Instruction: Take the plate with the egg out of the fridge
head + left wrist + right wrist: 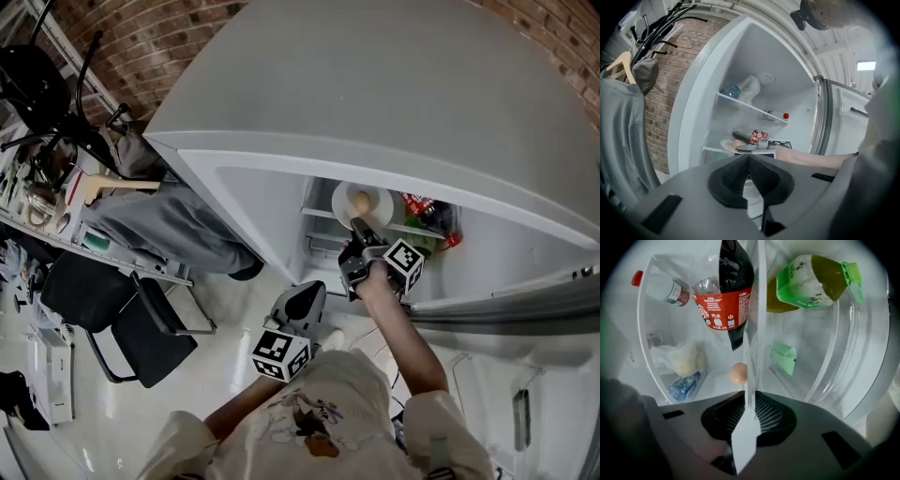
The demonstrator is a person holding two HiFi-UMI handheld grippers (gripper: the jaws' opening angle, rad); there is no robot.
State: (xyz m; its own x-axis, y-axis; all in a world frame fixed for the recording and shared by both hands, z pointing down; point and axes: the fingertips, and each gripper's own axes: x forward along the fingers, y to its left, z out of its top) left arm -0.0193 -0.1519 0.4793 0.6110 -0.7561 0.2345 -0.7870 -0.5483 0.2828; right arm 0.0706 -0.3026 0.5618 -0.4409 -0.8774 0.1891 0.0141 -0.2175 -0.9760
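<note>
The plate with the egg, centre frame, lies inside the fridge, its rim pinched in the right gripper's jaws; pulling it out remains. The left gripper's jaws are closed and empty.

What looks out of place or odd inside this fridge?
Nothing is spilled or broken. The egg lies loose on the plate, with nothing to stop it from rolling. The cola bottle lies on its side next to the plate.
</note>
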